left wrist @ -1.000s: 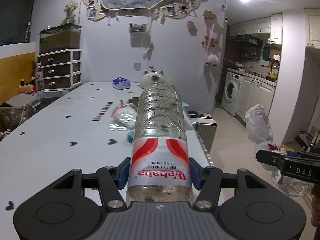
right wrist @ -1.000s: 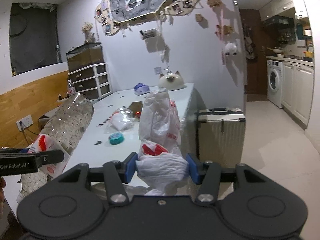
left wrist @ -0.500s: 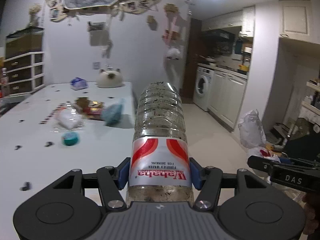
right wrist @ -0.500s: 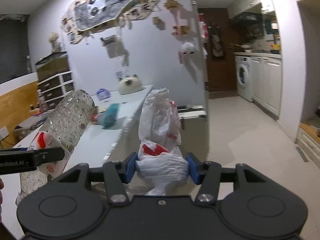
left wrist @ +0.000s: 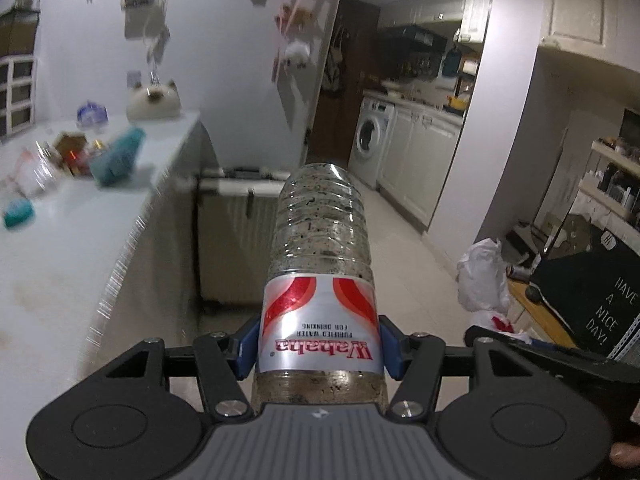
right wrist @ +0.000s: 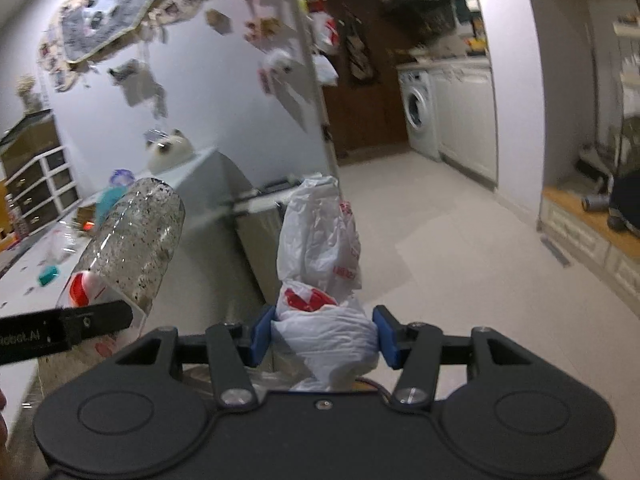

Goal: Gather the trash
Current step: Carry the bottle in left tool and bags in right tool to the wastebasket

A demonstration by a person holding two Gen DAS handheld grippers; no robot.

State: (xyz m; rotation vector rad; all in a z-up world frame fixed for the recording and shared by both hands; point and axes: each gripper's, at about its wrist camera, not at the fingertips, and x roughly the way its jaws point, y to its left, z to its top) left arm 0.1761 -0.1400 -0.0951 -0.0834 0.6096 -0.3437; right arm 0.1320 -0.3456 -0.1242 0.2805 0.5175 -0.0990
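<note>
Bottle (left wrist: 320,264): clear ribbed plastic, grimy specks inside, red-and-white label.

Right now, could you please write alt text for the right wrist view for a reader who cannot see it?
The right tool grips a crumpled white plastic bag with red print between its blue pads. At left, the left tool holds a clear, speckled water bottle beside a cluttered white table; a washing machine stands across the tiled floor.

Kitchen corner past the worktop (left wrist: 60,264)

A washer (left wrist: 370,136) sits under white cabinets (left wrist: 420,156); a cat-shaped cushion (left wrist: 153,100) rests at the worktop's far end, a ribbed suitcase (left wrist: 236,236) standing just beside it.
</note>
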